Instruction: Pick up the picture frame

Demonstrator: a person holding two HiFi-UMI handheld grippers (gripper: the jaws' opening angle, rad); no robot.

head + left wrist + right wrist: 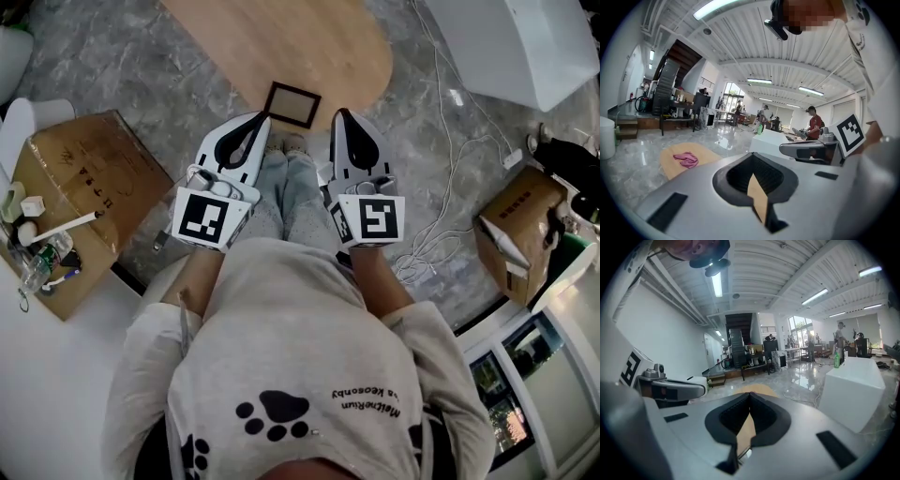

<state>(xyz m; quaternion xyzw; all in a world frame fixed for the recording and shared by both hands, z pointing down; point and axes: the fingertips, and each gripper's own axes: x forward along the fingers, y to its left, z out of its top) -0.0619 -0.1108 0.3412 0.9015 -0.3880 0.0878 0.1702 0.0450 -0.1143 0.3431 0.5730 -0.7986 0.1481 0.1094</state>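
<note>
Left claw (265, 118) and right claw (339, 113), both closed; one picture frame (292, 103)

Head view: from my head, steeply down past my chest onto my grey plastic left gripper (262, 120), my grey plastic right gripper (339, 114) and the oval light-wood table (291, 47) just ahead of them.
Left gripper view: mounted close behind my left jaws, facing almost level across the hall.
Right gripper view: the same, behind my right jaws.
Shared: all three show the table; each gripper view catches the other gripper at its inner edge.
</note>
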